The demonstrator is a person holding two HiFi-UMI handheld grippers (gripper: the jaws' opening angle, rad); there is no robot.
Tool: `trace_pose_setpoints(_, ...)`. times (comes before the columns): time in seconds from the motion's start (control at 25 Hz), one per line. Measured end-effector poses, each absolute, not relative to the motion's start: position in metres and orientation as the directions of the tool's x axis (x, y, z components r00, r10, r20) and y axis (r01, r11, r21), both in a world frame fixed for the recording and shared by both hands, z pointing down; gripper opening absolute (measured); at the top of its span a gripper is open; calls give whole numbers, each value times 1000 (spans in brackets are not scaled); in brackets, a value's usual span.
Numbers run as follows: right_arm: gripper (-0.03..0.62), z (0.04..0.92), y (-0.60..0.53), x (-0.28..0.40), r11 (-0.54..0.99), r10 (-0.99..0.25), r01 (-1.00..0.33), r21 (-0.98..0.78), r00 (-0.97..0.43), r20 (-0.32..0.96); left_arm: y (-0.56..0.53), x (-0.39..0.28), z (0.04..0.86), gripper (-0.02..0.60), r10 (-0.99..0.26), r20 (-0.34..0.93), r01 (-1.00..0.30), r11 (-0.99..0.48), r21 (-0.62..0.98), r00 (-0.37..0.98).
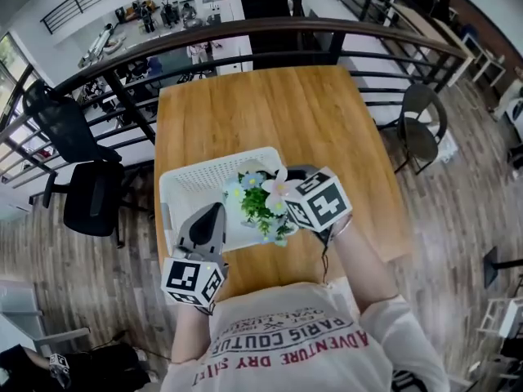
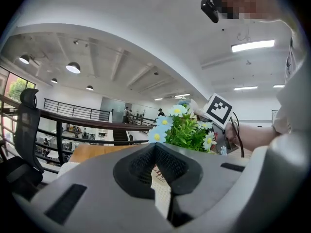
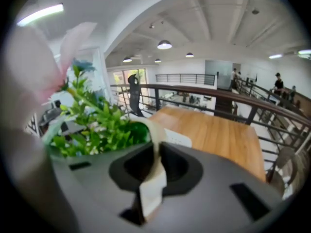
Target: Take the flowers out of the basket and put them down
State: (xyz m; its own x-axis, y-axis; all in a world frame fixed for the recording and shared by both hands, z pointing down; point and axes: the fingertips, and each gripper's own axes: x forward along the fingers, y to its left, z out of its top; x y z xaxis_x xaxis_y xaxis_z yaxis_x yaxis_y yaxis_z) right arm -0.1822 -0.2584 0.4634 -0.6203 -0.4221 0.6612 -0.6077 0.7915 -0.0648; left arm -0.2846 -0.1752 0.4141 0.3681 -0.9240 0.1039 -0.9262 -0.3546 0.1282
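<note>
Wooden table (image 1: 310, 121): flowers (image 1: 260, 204) clamped between right gripper (image 3: 156, 152) jaws, over basket (image 1: 196, 178).

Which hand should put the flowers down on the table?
Right. The right gripper is clamped on the flowers, with bare table beside it. The left gripper pinches the basket at its rim.

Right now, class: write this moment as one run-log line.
left gripper shut on basket rim | right gripper shut on flowers | flowers at basket's near right corner | not yet on table
</note>
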Motion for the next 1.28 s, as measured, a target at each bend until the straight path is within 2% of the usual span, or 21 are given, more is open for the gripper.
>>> trace_pose_setpoints(0.32, 67, 443, -277, -55, 743, -487, -666, -64, -604, 630, -188, -176, 407, 26, -915, 95, -915, -377, 144, 392)
trace_pose_setpoints(0.64, 67, 503, -285, 30, 694, -474, -716, -75, -533, 701, -193, -107, 441, 26, -921, 116, -919, -346, 189, 371)
trace_pose_setpoints(0.88, 71, 588, -281, 52, 652, -372, -746, -139, -474, 798, -184, -90, 469, 26, -914, 169, -918, -330, 218, 369)
trace_pose_setpoints(1.28, 77, 690, -274, 51, 612, -244, -767, -194, -417, 876, -179, -92, 488, 26, -919, 179, -922, -306, 235, 351)
